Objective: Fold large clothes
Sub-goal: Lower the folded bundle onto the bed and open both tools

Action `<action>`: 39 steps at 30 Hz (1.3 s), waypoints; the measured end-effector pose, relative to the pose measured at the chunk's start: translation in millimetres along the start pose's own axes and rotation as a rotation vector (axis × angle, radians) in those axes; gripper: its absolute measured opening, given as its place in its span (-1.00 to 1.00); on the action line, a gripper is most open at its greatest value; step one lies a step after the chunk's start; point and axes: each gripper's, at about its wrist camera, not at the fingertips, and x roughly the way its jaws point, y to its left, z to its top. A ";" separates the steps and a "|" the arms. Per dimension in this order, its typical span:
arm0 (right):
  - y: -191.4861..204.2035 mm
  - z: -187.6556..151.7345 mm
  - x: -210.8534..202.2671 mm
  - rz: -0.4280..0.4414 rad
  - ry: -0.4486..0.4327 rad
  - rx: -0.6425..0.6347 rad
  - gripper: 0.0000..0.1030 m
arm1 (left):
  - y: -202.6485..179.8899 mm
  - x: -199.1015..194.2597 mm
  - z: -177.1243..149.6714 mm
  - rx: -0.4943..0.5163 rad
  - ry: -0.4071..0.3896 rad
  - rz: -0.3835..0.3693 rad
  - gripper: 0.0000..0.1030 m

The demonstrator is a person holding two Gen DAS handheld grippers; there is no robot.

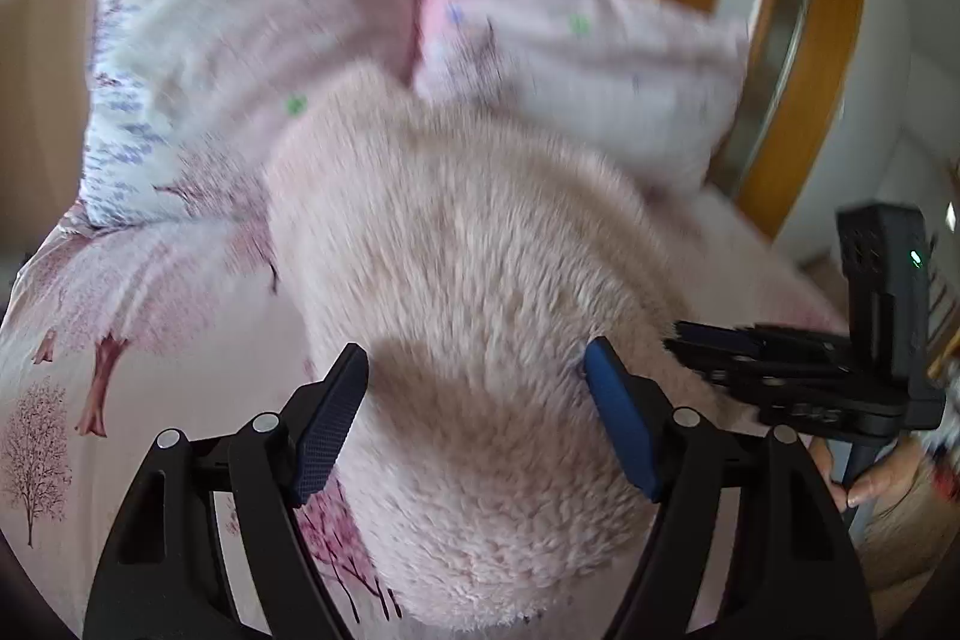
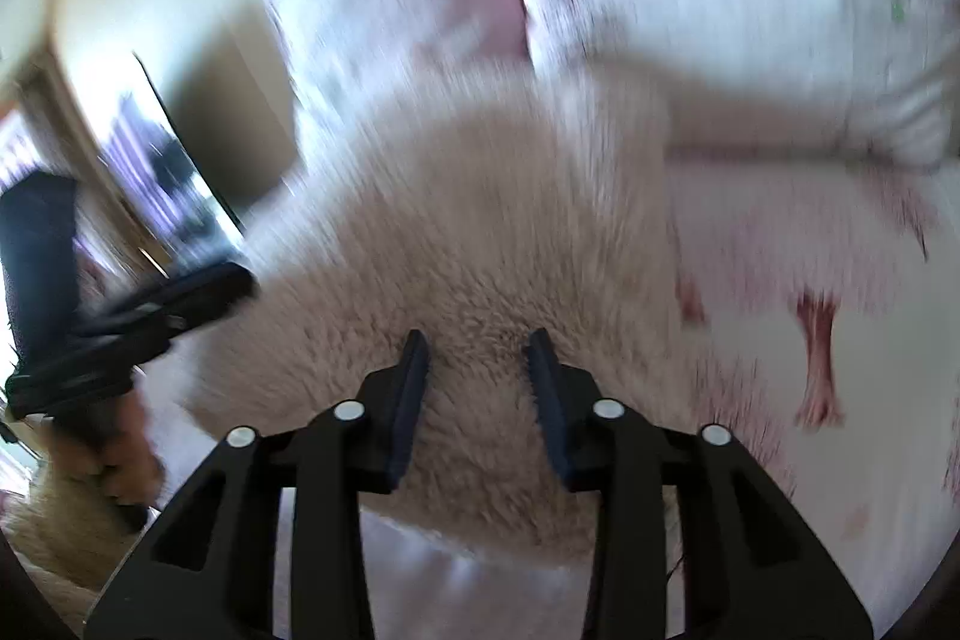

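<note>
R tongs (image 2: 477, 370) open over fluffy pink garment (image 2: 480, 232), blurred.

Soft, even daylight fills both views. The right wrist view is heavily motion-blurred and washed out; the left is milder. Fisheye bending and dark vignetting ring the edges.

fleece garment (image 1: 480, 280): pale pink, plain | bedsheet (image 1: 150, 370): light pink, printed with pink-blossom trees on darker trunks | pillows (image 1: 240, 28): white-pink with purple and green specks | gripper pads (image 1: 618, 424): blue, on black frames
</note>
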 end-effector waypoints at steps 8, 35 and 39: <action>-9.6 24.0 -31.0 0.054 -0.046 0.068 -0.30 | -14.6 14.0 -11.2 0.062 0.005 0.053 0.47; 25.8 -23.1 -123.5 -0.330 -0.273 0.024 0.97 | -19.7 -57.7 -64.7 -0.007 -0.029 0.278 0.97; 30.0 -46.6 -116.4 -0.326 -0.204 0.011 0.97 | -16.9 -60.7 -84.6 -0.068 0.030 0.289 0.97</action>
